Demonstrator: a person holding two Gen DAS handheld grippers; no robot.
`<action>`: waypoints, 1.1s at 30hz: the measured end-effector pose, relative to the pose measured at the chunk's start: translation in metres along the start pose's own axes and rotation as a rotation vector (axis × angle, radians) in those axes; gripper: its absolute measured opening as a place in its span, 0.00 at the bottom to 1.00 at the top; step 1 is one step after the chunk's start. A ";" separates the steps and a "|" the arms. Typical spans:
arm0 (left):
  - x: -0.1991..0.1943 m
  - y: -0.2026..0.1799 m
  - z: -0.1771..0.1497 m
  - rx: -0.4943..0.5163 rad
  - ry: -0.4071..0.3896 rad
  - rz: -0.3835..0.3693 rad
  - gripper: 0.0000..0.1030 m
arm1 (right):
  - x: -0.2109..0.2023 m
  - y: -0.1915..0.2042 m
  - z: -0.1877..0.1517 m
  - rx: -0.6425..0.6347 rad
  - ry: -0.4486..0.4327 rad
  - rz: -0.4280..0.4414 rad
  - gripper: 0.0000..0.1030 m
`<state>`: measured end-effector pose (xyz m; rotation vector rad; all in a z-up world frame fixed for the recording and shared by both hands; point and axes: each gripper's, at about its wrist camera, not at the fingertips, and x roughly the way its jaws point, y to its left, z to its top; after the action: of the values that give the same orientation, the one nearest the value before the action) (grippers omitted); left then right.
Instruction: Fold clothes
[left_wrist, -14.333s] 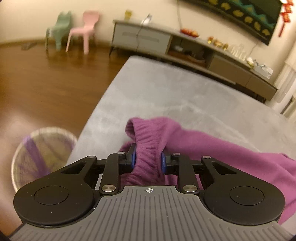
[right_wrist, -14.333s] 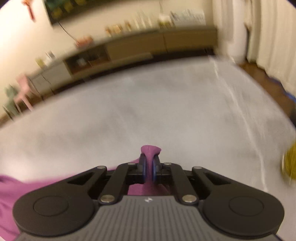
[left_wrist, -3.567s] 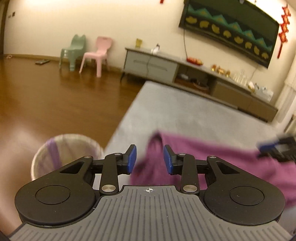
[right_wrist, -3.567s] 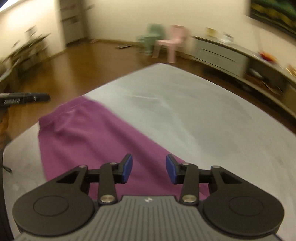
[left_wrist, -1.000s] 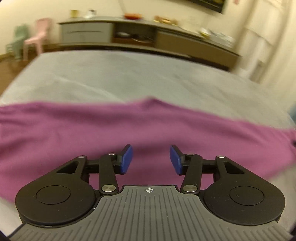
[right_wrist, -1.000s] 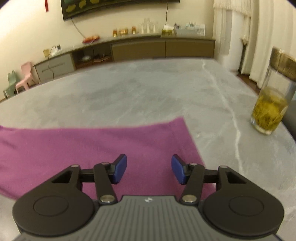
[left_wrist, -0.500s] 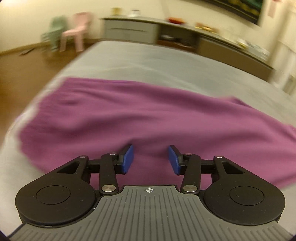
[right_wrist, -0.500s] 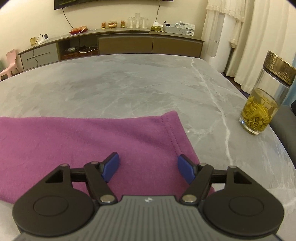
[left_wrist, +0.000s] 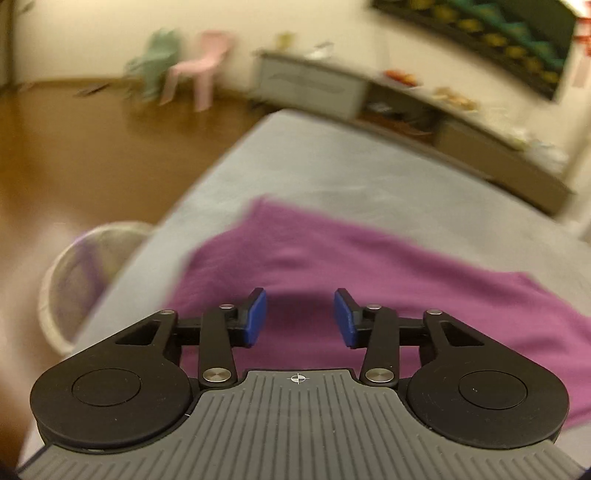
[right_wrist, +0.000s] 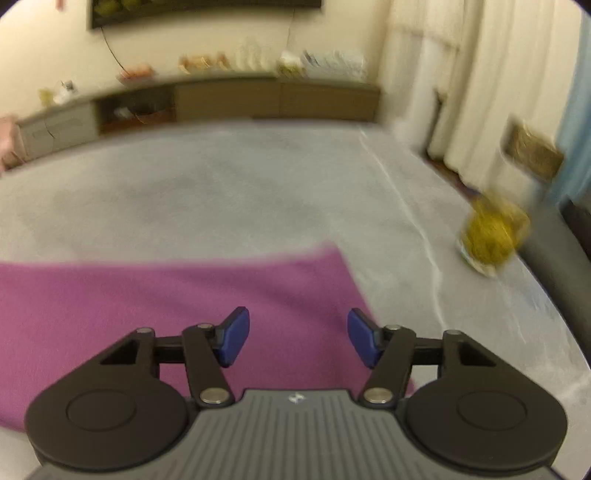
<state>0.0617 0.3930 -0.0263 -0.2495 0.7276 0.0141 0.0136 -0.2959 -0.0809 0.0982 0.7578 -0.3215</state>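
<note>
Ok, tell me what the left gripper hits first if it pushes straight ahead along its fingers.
Most likely the purple garment: the left gripper, open and empty, points down at the cloth lying on the grey table. Blur leaves depth unclear.

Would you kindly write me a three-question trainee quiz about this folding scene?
1. True or false: the left gripper is clamped on the purple garment.
2. What stands on the table to the right of the garment: A a glass jar, B a book, C a shoe?
3. Fill in: beside the table's left edge, on the floor, stands a ____.

Key: 1 false, its fingers are apart; 2 A, jar; 3 basket.
</note>
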 end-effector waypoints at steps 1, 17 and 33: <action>-0.001 -0.016 0.001 0.026 -0.003 -0.028 0.35 | -0.007 0.017 0.004 -0.030 -0.019 0.053 0.58; -0.004 -0.302 -0.036 0.357 0.162 -0.513 0.43 | -0.019 -0.122 -0.037 0.405 -0.018 0.009 0.66; 0.069 -0.701 -0.086 0.612 0.424 -0.759 0.51 | -0.036 -0.025 -0.041 -0.190 -0.142 -0.012 0.08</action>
<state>0.1265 -0.3121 0.0207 0.0780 0.9807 -0.9942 -0.0465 -0.3026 -0.0848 -0.1073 0.6449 -0.2630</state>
